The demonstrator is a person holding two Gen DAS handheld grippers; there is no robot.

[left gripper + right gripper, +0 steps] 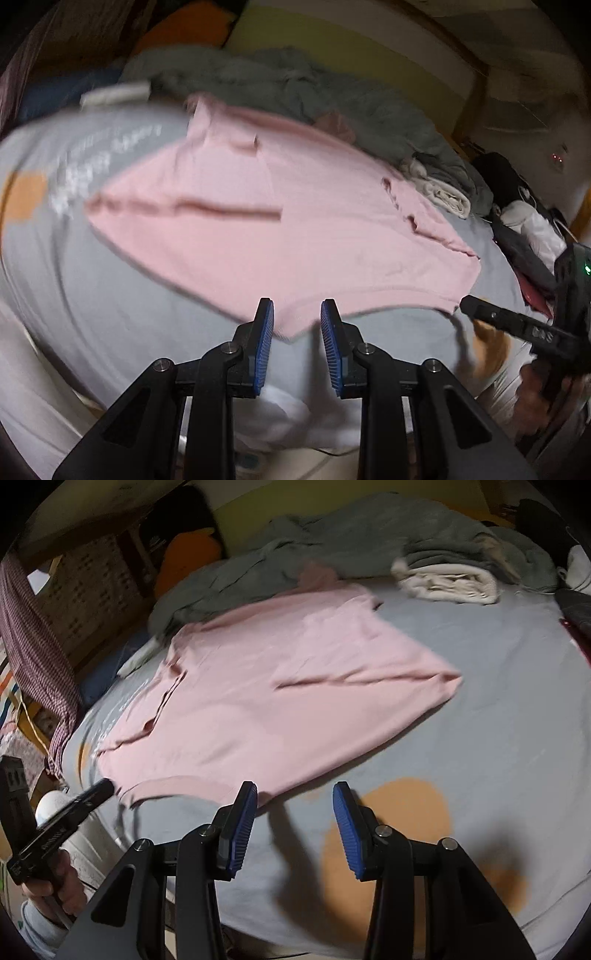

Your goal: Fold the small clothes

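We've got the pink shirt point(266, 218) spread flat mid-bed, hem at the near edge. Left tool point(297, 325) and right tool point(293, 808) both spread, holding nothing. If we pinch bedsheet point(480, 709) along with the hem, the fold likely drags crooked.

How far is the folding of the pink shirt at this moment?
Done: the pink shirt lies spread on the grey sheet, with creases that may be a first fold; blur hides the detail. A cream garment sits folded farther back. In hand: nothing; the left gripper and right gripper are both open at the near hem, one at each end of it. Left: the remaining folds.
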